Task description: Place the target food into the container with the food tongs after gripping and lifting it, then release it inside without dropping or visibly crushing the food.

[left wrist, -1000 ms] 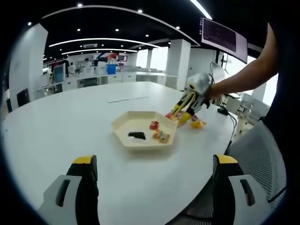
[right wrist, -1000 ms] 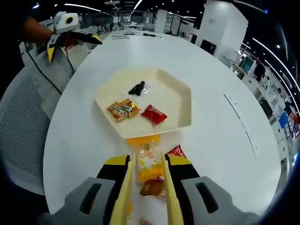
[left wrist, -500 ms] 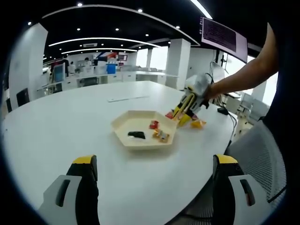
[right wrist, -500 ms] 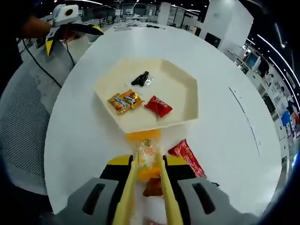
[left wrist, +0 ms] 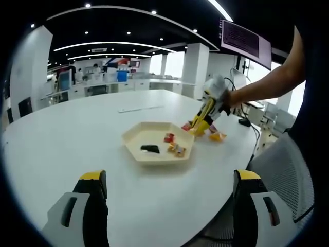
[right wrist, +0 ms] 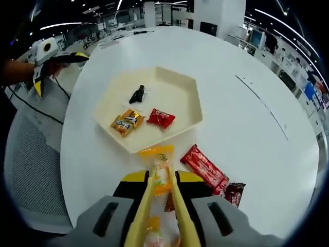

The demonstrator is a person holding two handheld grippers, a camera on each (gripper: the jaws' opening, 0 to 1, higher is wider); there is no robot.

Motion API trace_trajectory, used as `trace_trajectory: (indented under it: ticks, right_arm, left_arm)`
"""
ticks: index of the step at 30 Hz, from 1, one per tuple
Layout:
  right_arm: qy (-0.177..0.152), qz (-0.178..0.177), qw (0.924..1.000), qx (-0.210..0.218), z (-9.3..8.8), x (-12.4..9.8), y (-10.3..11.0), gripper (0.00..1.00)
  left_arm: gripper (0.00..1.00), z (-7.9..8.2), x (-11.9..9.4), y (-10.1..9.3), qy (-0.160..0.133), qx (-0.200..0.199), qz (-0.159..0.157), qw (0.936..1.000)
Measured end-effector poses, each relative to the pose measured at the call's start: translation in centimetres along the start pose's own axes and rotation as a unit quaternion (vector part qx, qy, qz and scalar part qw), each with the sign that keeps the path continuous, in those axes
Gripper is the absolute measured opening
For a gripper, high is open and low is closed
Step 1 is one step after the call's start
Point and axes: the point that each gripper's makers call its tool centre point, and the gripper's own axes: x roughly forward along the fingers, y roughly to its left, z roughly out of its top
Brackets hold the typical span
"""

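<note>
My right gripper (right wrist: 162, 179) is shut on yellow food tongs (right wrist: 146, 206). The tongs pinch a yellow-orange snack packet (right wrist: 160, 163), held just short of the near rim of the cream hexagonal tray (right wrist: 177, 90). In the tray lie a black item (right wrist: 136, 94), two orange packets (right wrist: 123, 121) and a red packet (right wrist: 160, 118). From the left gripper view, the tongs (left wrist: 203, 116) slant down with the packet (left wrist: 197, 129) at the tray's (left wrist: 149, 131) right edge. My left gripper (left wrist: 169, 206) stands open and empty, well back from the tray.
A long red packet (right wrist: 205, 167) and a dark red one (right wrist: 234, 193) lie on the white table right of the tongs. An orange packet (left wrist: 217, 136) rests beyond the tray. A grey mesh chair (right wrist: 31, 170) stands at the table edge.
The right gripper has risen and pulled back a little with the yellow packet in the tongs. The left gripper has stayed still and open.
</note>
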Motion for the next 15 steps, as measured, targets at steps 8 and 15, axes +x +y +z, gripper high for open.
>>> trace_trajectory:
  ticks: [8, 15]
  right_arm:
    - [-0.010, -0.007, 0.9999, 0.006, 1.1, -1.2, -0.6, 0.19]
    - [-0.002, -0.001, 1.0000, -0.004, 1.6, -1.9, -0.1, 0.20]
  left_arm:
    - [0.99, 0.0, 0.0, 0.0, -0.001, 0.003, 0.000, 1.0000]
    - [1.00, 0.8, -0.3, 0.4, -0.021, 0.006, 0.011, 0.9997]
